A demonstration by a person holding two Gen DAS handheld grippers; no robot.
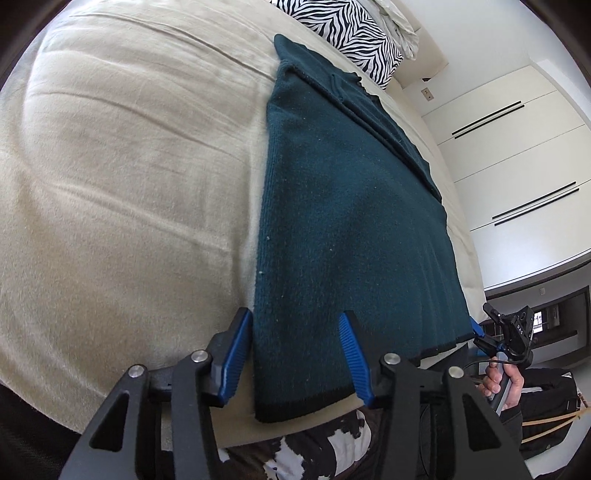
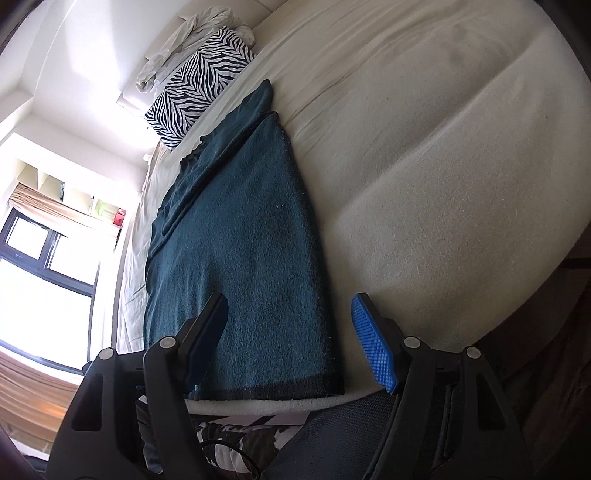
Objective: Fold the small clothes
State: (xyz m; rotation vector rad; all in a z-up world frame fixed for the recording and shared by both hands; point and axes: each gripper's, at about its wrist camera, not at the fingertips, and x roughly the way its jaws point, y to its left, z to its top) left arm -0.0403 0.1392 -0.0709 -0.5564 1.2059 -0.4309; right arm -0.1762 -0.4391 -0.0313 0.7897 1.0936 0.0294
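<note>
A dark teal knitted garment (image 1: pixel 343 206) with a black hem lies flat on the cream bed, folded lengthwise, its hem at the near bed edge. It also shows in the right wrist view (image 2: pixel 243 258). My left gripper (image 1: pixel 295 354) is open, its blue-padded jaws astride the hem's left corner. My right gripper (image 2: pixel 291 339) is open, its jaws astride the hem's right corner. The right gripper also shows in the left wrist view (image 1: pixel 506 332), held by a hand at the garment's right corner.
The cream bedspread (image 1: pixel 129 184) spreads wide beside the garment. A zebra-print pillow (image 1: pixel 351 33) and crumpled white bedding (image 2: pixel 192 40) lie at the bed's head. White cupboards (image 1: pixel 517 166) stand on one side, a window (image 2: pixel 37 277) on the other.
</note>
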